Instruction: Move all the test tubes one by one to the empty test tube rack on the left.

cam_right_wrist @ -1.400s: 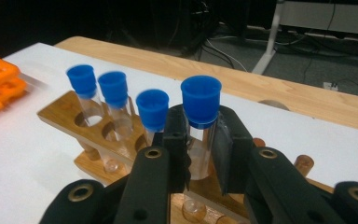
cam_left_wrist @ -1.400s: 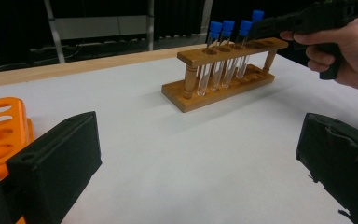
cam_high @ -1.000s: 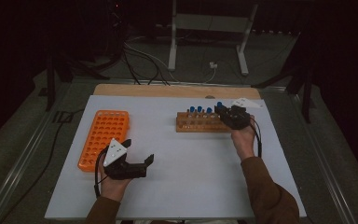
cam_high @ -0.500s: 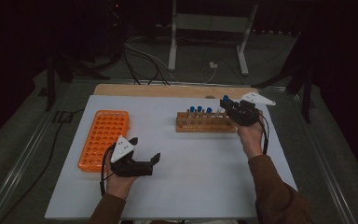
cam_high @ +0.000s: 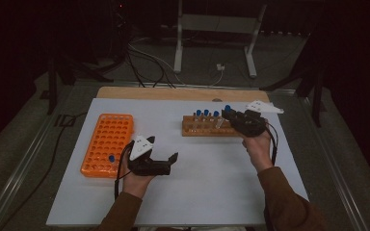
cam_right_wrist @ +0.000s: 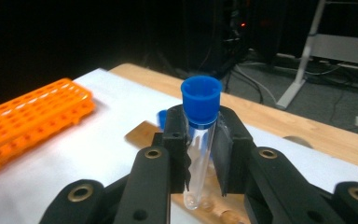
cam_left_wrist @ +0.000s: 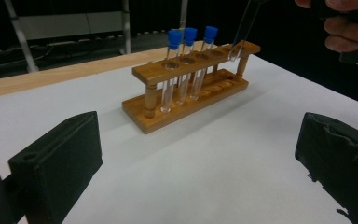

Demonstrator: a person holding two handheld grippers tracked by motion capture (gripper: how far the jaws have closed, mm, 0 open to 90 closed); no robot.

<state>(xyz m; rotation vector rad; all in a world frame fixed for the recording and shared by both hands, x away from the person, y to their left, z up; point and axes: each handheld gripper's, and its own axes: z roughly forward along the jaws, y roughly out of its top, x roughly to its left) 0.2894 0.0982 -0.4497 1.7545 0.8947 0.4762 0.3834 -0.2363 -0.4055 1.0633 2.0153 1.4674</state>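
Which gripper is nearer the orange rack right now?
Left. The left gripper hangs open just beside the orange rack, off its near right corner. The right gripper is across the table over the wooden rack, shut on a blue-capped tube.

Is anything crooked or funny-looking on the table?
One thing: the test tube in the right gripper leans at a slant over the end of the wooden rack, while the three capped tubes in the rack stand straight. One lone tube sits in the orange rack. Nothing looks spilled or broken.
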